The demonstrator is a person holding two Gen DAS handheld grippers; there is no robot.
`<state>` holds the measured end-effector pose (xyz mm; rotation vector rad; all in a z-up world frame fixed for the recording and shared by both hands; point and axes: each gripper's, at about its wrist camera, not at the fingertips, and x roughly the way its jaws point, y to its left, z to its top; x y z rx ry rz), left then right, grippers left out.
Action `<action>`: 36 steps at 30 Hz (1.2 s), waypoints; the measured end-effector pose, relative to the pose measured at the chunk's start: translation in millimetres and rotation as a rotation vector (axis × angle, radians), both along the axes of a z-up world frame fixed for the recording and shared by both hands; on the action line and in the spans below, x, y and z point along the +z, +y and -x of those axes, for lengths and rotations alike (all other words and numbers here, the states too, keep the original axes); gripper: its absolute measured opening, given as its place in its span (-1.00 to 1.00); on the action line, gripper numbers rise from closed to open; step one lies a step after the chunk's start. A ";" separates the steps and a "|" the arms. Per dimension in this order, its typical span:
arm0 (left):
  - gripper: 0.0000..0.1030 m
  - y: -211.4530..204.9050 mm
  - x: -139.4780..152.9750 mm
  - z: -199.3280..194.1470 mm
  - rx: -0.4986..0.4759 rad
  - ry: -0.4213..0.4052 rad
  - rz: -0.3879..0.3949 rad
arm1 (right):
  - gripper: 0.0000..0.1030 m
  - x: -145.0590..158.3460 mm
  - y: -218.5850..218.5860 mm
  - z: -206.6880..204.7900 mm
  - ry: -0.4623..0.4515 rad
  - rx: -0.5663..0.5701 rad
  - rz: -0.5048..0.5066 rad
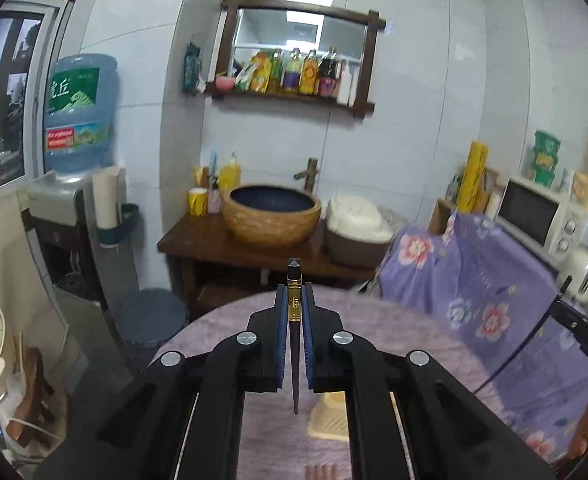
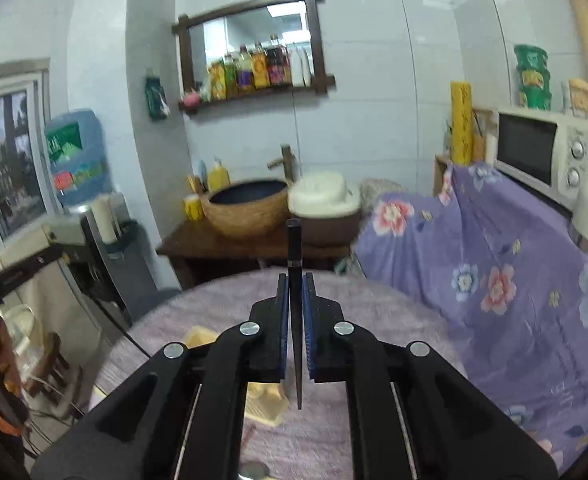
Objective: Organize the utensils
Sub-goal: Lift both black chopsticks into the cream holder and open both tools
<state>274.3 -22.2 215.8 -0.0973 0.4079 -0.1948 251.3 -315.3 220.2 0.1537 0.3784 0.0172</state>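
In the left wrist view my left gripper (image 1: 294, 296) is shut on a dark chopstick (image 1: 294, 280) with a gold band, held above the round table (image 1: 394, 332) with the lilac cloth. In the right wrist view my right gripper (image 2: 294, 284) is shut on a second dark chopstick (image 2: 294, 248), which points up past the fingertips. A pale yellow utensil holder (image 1: 330, 416) lies on the cloth under the left gripper; it also shows in the right wrist view (image 2: 272, 404), partly hidden by the fingers.
A floral purple cloth (image 2: 494, 272) covers furniture to the right, with a microwave (image 2: 534, 152) behind. A dark wooden stand with a woven basin (image 1: 272, 216) is beyond the table. A water dispenser (image 1: 78, 120) stands at left. The other gripper (image 1: 586, 336) enters at right.
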 end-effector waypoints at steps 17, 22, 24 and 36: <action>-0.84 -66.7 -73.8 -40.5 -0.070 0.078 -0.021 | -0.85 -93.3 49.8 -73.6 0.125 0.053 -0.063; -0.84 -63.5 -109.7 -53.8 -0.061 0.166 -0.022 | -0.97 -123.3 47.2 -83.1 0.161 0.037 -0.082; -0.84 -61.8 -119.4 -58.2 -0.051 0.188 -0.024 | -0.98 -126.7 45.0 -84.9 0.168 0.031 -0.086; 0.13 -56.3 -115.0 -32.4 -0.097 0.141 -0.034 | -0.95 -131.2 45.4 -57.2 0.138 0.016 -0.067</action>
